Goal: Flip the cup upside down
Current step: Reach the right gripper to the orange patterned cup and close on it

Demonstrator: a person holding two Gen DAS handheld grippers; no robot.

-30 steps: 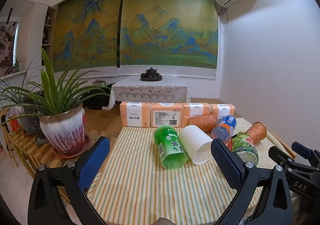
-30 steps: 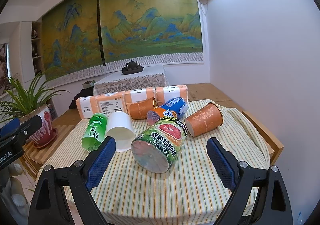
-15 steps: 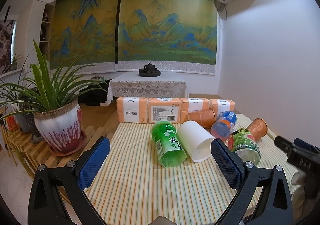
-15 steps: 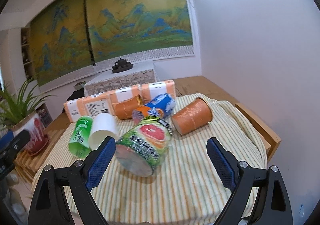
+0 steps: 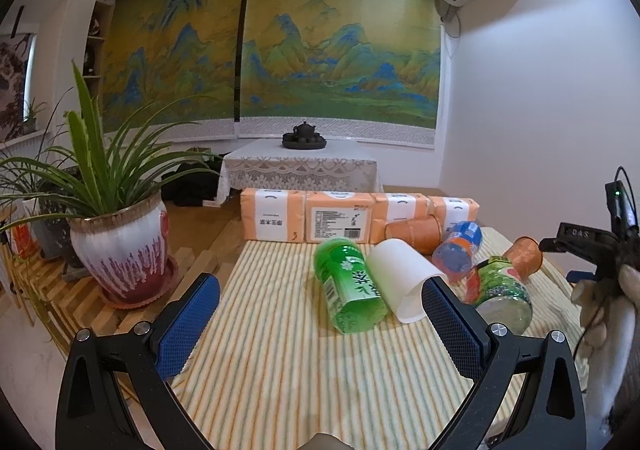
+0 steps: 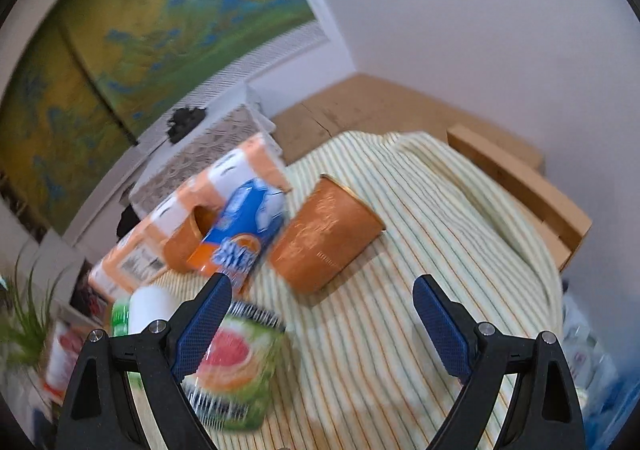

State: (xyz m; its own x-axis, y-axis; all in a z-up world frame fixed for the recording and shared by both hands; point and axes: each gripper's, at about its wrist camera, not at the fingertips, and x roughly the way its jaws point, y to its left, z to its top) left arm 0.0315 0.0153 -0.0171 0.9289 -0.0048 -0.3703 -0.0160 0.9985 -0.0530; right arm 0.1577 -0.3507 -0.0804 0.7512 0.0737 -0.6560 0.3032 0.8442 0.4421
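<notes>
Your right gripper [image 6: 320,314] was spread wide with nothing between its blue pads, tilted and aimed at the orange paper cup [image 6: 324,234], which lay on its side on the striped tablecloth [image 6: 420,290], toward the right of the table, its gold-rimmed mouth pointing to the far right. Your left gripper [image 5: 316,326] was just as wide apart and empty, hanging over the near middle of the cloth.

I judged you were at the approach, with the cup not yet touched. To do it well, you needed to bring the pads either side of the tapered wall near its middle, squeeze lightly since thin paper would likely buckle, then lift and turn it mouth-down onto a flat patch of cloth.

The cup's surface showed an embossed pattern. Just to its left lay a blue and orange bottle [image 6: 240,226] and a second orange cup [image 6: 188,238]; nearer you lay a glossy green grapefruit-printed container [image 6: 232,366]. The white cup [image 5: 400,278] looked smooth and conical, beside a translucent green tea bottle [image 5: 348,286]. The right view was blurred, so finer detail escaped me.
</notes>
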